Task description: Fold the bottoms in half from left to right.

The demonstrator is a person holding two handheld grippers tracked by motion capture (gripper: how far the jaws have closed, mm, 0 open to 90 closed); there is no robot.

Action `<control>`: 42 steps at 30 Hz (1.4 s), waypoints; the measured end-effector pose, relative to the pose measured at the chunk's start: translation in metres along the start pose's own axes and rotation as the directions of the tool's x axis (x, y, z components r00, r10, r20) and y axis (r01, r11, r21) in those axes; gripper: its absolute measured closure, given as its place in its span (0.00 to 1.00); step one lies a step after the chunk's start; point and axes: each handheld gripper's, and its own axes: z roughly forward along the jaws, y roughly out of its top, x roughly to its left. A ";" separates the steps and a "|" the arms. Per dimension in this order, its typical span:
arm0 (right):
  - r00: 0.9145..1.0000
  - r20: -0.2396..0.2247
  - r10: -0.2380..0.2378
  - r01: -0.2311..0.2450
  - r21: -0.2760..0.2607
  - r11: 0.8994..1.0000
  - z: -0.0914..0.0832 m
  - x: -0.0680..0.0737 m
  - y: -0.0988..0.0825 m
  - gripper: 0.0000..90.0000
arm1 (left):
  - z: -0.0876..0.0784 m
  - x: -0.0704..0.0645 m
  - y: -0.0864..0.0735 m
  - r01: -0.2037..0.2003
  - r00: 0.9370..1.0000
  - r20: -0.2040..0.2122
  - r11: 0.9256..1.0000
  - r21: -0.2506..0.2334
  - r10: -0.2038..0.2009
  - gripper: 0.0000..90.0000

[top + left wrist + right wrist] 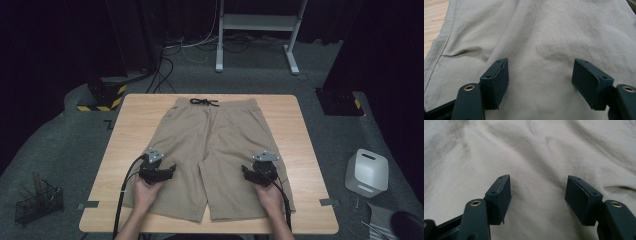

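A pair of tan shorts [215, 150] lies flat on the wooden table [130, 120], waistband and black drawstring [203, 102] at the far side. My left gripper [167, 171] hovers over the shorts' left leg, held by a hand from below. In the left gripper view the left gripper [540, 80] stands open with only tan cloth [544, 37] beneath it. My right gripper [248, 173] is over the right leg. In the right gripper view the right gripper [537, 196] is open too, with wrinkled fabric [524, 150] under the jaws and nothing between them.
A white box-like device [367, 172] stands on the floor at the right. A black wire basket [37, 202] sits on the floor at the left. A white frame [257, 30] and cables lie beyond the table's far edge.
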 end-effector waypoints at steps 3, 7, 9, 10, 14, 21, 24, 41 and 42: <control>1.000 0.000 0.000 0.000 0.000 1.000 0.000 0.000 0.000 0.41 | 0.000 0.000 0.000 0.000 1.000 0.000 1.000 0.000 0.000 0.33; 1.000 0.000 0.001 -0.001 0.001 1.000 0.000 0.000 0.000 0.41 | 0.000 0.000 0.000 0.006 1.000 -0.005 1.000 0.001 -0.006 0.33; 1.000 -0.004 0.001 -0.001 0.002 1.000 0.000 0.000 0.000 0.40 | 0.000 -0.001 0.000 0.009 1.000 -0.007 1.000 0.001 -0.009 0.33; 1.000 -0.002 0.000 0.000 0.002 1.000 0.000 0.000 0.000 0.40 | 0.000 -0.001 0.000 0.011 1.000 -0.005 1.000 0.001 -0.011 0.33; 1.000 0.003 0.003 -0.003 0.005 1.000 0.001 -0.001 0.001 0.36 | 0.000 0.000 0.001 0.007 1.000 -0.006 1.000 0.003 -0.007 0.33; 0.999 0.014 0.031 -0.031 0.016 0.999 -0.005 0.000 0.001 0.38 | -0.001 0.003 0.002 0.046 0.998 0.033 0.999 0.011 -0.047 0.31; 0.999 0.004 0.032 -0.032 -0.006 0.999 -0.009 -0.002 0.002 0.38 | -0.003 0.007 0.006 0.076 0.996 0.049 0.997 0.013 -0.076 0.31; 0.997 -0.004 0.082 -0.082 -0.067 0.994 -0.007 -0.023 0.037 0.38 | 0.004 0.019 0.044 0.063 0.996 0.068 0.998 -0.017 -0.062 0.34; 0.996 -0.005 0.084 -0.084 -0.062 0.995 -0.005 -0.023 0.039 0.38 | 0.005 0.020 0.046 0.073 0.994 0.081 0.997 -0.015 -0.072 0.34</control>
